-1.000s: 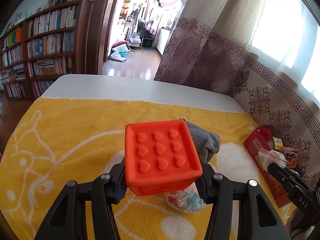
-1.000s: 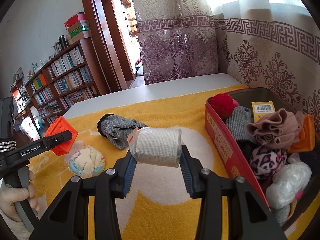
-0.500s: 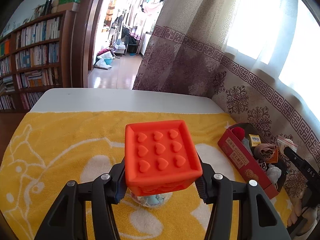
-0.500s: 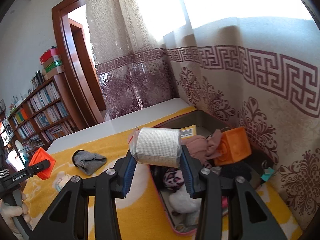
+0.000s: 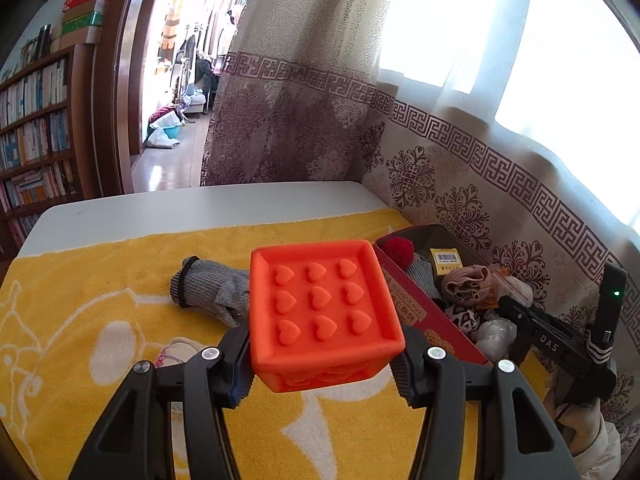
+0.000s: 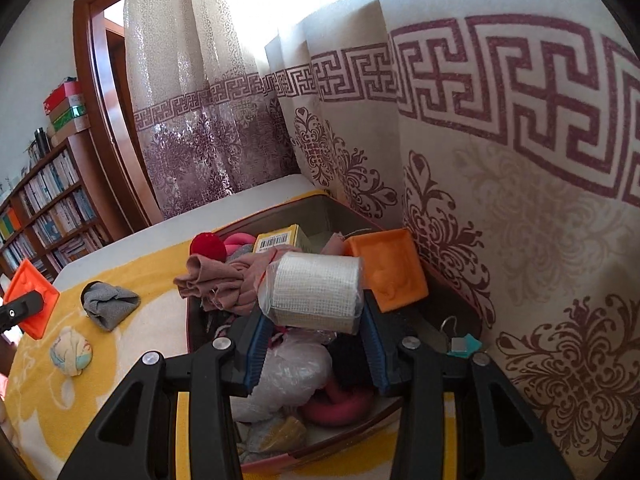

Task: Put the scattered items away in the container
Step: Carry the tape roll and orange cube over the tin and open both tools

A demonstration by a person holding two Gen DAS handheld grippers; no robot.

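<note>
yellow towel over white table, patterned curtain behind, bookshelf beyond

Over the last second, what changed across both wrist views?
The right gripper carried the white roll from over the yellow towel to above the red box, roll clamped throughout. The left gripper swung toward the box, keeping the orange cube. The grey glove and rolled sock lie where they did.

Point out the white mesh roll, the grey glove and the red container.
white mesh roll [image 6: 316, 292], right wrist view, curved side
grey glove [image 5: 212, 292], left wrist view, knit body
red container [image 5: 424, 320], left wrist view, near wall
</note>
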